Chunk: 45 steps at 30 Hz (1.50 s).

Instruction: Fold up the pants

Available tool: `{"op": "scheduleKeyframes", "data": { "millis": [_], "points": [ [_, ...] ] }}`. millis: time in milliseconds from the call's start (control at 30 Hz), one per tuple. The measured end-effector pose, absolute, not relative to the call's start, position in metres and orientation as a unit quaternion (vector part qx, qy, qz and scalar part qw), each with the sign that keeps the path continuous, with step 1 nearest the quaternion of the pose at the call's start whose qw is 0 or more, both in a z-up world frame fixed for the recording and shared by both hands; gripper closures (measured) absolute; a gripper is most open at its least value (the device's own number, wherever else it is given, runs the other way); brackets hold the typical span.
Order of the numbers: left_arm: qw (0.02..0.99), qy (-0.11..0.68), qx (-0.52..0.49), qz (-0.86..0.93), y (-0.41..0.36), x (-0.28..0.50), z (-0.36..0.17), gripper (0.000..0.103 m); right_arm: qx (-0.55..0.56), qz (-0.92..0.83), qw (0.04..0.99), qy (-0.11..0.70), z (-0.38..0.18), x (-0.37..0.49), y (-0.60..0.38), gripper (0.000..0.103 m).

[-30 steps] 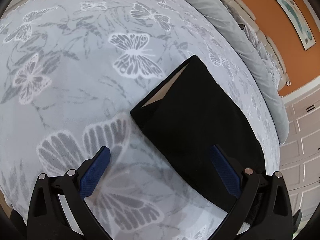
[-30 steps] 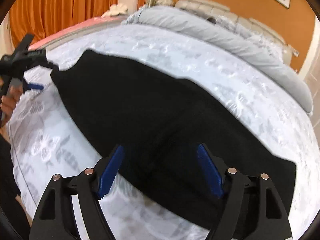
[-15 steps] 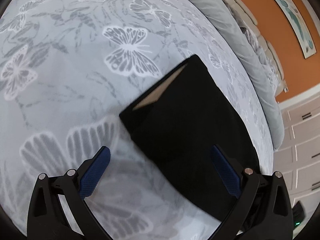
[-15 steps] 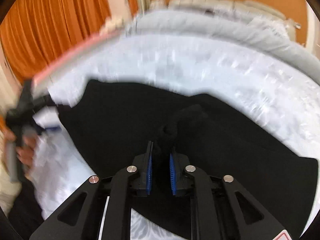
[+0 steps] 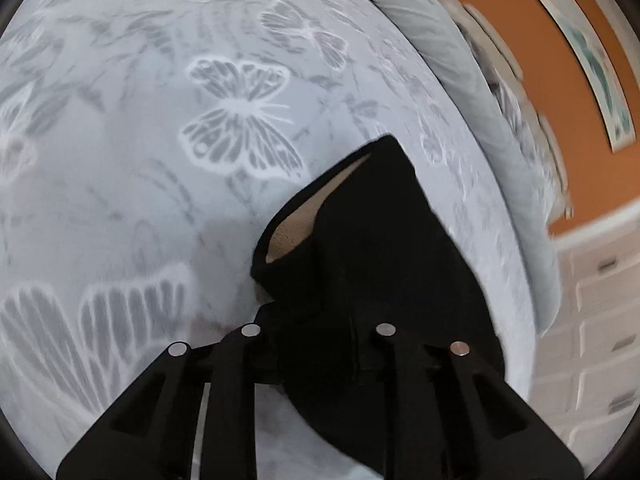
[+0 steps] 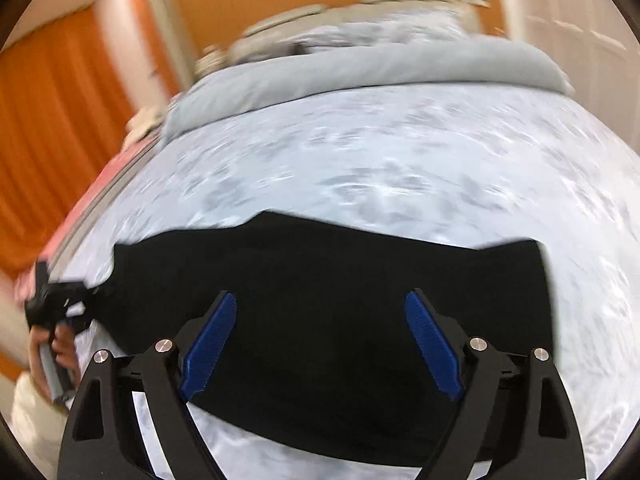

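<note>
Black pants (image 6: 340, 288) lie across a butterfly-print bedspread (image 6: 380, 160). In the left wrist view the pants' end (image 5: 372, 248) is lifted and bunched, showing a tan lining (image 5: 304, 220). My left gripper (image 5: 316, 320) is shut on that end of the pants; its blue pads are hidden in the cloth. It also shows at the left in the right wrist view (image 6: 60, 304), held by a hand. My right gripper (image 6: 320, 340) is open just above the middle of the pants, with blue pads (image 6: 208, 344) spread wide.
A rolled grey duvet (image 6: 360, 72) lies along the far side of the bed (image 5: 120, 120). Orange curtains (image 6: 52, 128) hang at the left, an orange wall with a picture (image 5: 588, 60) and white cabinets (image 5: 600, 320) at the right.
My left gripper has shut on the pants' end and lifted it. My right gripper, shut on the middle of the pants half a second ago, has let go and opened.
</note>
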<state>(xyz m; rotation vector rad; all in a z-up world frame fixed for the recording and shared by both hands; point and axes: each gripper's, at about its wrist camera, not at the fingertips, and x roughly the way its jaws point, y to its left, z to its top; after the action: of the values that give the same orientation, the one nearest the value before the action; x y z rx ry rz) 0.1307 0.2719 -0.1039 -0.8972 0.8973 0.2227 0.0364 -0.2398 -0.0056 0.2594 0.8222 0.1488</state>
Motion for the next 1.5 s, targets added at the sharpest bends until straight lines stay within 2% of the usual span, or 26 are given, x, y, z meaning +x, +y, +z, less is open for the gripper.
{"op": "scheduleKeyframes", "data": {
  "millis": [133,233,333,400,533,667,767,900,1000,1100,1200,1300,1333,1367,1433,1500],
  "points": [
    [0.857,0.365,-0.356,0.077,0.226,0.125,-0.047,0.086,0.146,0.033,0.902,0.406,-0.009,0.029,-0.272,0.018],
    [0.891,0.331,-0.308,0.031,0.187,0.119,-0.009,0.085,0.128,0.073,0.899,0.413,-0.012,0.024,-0.266,0.018],
    [0.9,0.33,-0.285,0.017,0.17,0.118,-0.004,0.085,0.054,0.13,0.903,0.407,-0.014,0.018,-0.221,0.018],
    [0.9,0.338,-0.273,0.019,0.166,0.119,-0.008,0.086,-0.034,0.179,0.898,0.4,-0.017,0.01,-0.169,0.018],
    [0.889,0.347,-0.297,0.023,0.187,0.119,-0.015,0.086,-0.124,0.17,0.889,0.406,-0.026,0.006,-0.126,0.019],
    [0.867,0.36,-0.344,0.034,0.211,0.121,-0.024,0.086,-0.074,0.127,0.889,0.434,-0.025,0.017,-0.151,0.019],
    [0.879,0.356,-0.317,0.025,0.194,0.12,-0.01,0.086,-0.027,0.06,0.896,0.439,-0.021,0.023,-0.199,0.019],
    [0.918,0.331,-0.212,-0.044,0.099,0.113,0.036,0.086,0.013,-0.023,0.904,0.427,-0.012,0.021,-0.263,0.019],
    [0.921,0.328,-0.172,-0.12,0.013,0.106,0.054,0.086,0.081,-0.06,0.905,0.413,-0.002,0.013,-0.319,0.019],
    [0.91,0.354,-0.129,-0.175,-0.069,0.099,0.045,0.084,0.131,-0.089,0.903,0.4,0.0,0.005,-0.361,0.018],
    [0.869,0.422,-0.105,-0.237,-0.135,0.096,0.003,0.066,0.172,-0.102,0.894,0.402,-0.005,0.004,-0.393,0.018],
    [0.852,0.441,-0.088,-0.268,-0.16,0.074,-0.018,0.064,0.204,-0.097,0.884,0.409,-0.011,0.004,-0.414,0.018],
    [0.854,0.433,-0.085,-0.276,-0.158,0.066,-0.016,0.057,0.212,-0.092,0.882,0.41,-0.012,0.003,-0.416,0.018],
    [0.856,0.424,-0.086,-0.282,-0.148,0.059,-0.009,0.042,0.223,-0.083,0.88,0.411,-0.012,0.002,-0.416,0.018],
    [0.862,0.408,-0.107,-0.282,-0.117,0.056,0.002,0.027,0.247,-0.046,0.875,0.413,-0.012,0.001,-0.414,0.018],
    [0.878,0.379,-0.123,-0.267,-0.078,0.056,0.02,0.019,0.279,-0.002,0.864,0.418,-0.015,0.003,-0.404,0.018]
  ]
}}
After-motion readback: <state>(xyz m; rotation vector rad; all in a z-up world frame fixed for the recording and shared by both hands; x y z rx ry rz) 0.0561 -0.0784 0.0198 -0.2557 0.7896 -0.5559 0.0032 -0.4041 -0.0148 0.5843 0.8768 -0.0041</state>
